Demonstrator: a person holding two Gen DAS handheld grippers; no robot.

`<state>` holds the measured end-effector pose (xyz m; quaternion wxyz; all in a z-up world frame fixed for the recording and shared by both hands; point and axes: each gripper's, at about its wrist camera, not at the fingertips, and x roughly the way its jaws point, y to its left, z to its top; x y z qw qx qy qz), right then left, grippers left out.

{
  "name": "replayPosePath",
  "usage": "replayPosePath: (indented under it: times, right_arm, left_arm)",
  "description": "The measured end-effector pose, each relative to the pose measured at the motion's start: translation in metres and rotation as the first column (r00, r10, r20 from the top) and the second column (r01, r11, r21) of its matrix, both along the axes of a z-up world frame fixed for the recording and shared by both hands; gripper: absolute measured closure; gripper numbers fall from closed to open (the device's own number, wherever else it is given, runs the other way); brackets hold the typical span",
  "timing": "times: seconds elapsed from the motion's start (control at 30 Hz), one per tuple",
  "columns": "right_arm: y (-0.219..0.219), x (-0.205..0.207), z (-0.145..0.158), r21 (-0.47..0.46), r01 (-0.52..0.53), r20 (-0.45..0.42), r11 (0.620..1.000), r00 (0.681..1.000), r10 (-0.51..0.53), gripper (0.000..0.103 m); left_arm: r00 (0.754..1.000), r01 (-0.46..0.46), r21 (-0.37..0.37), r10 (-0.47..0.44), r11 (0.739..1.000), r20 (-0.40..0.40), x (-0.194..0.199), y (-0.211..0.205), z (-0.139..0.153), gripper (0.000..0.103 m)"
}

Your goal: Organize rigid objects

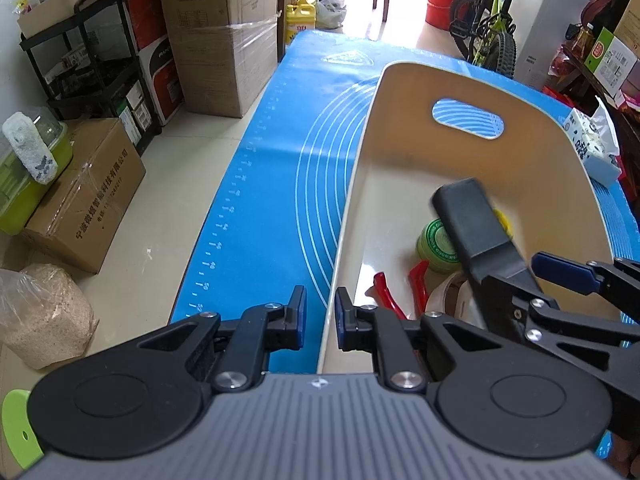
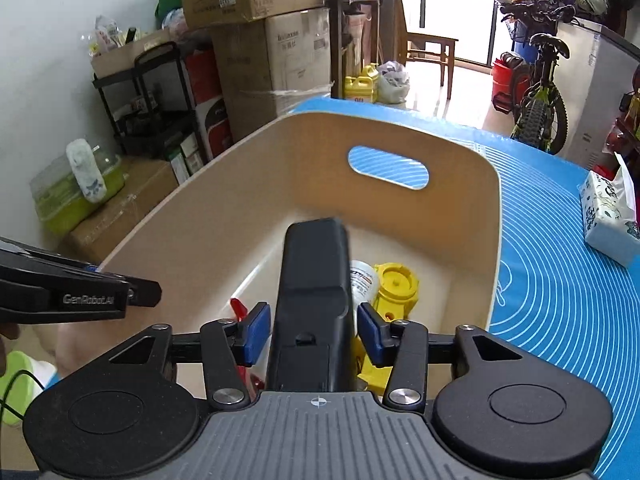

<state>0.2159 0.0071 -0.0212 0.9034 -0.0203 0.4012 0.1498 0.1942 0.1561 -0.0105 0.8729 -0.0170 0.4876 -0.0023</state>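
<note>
A cream bin [image 1: 400,128] [image 2: 256,184] with a handle slot stands on the blue mat [image 1: 272,184]. My left gripper [image 1: 320,320] straddles the bin's near left wall; its jaws stand slightly apart, one finger on each side of the rim. My right gripper [image 2: 313,330] is over the bin, its jaws a little apart from a black remote-like object [image 2: 314,280] [image 1: 476,224] that lies between them, pointing into the bin. Inside lie a green-lidded jar [image 1: 436,244], red-handled pliers [image 1: 400,292], a yellow container [image 2: 396,284] and a white bottle [image 2: 363,276].
A tissue pack [image 2: 610,216] [image 1: 592,144] sits on the mat to the right of the bin. Cardboard boxes [image 1: 224,32], a black shelf cart [image 1: 96,60] and a bag of grain [image 1: 40,312] stand on the floor to the left. A bicycle [image 2: 540,92] stands beyond the table.
</note>
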Motion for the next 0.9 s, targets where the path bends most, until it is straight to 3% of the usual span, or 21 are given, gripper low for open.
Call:
replayPosePath:
  times: [0.2,0.27,0.37,0.9]
  right_arm:
    - [-0.017,-0.010,0.021,0.065,0.031,0.030,0.997,0.999,-0.033,0.032]
    - [-0.024,-0.016,0.030,0.075,0.045,0.046,0.996,0.998,-0.048,0.029]
    - [-0.036,-0.026,0.041,0.083,0.059,0.062,0.995,0.996,-0.065,0.027]
    - [-0.094,-0.096,0.089,0.115,0.124,0.127,0.986,0.982,-0.138,0.022]
  left_arm:
    - [0.999,-0.010,0.020,0.009,1.000,0.036,-0.005,-0.004,0.012,0.085]
    - [0.998,-0.020,0.032,0.018,0.999,0.065,-0.009,-0.007,0.022,0.062]
    - [0.995,-0.026,0.029,0.023,0.999,0.101,-0.018,-0.010,0.034,0.043]
    - [0.979,0.031,0.092,-0.049,0.995,0.198,-0.082,-0.054,0.088,0.038]
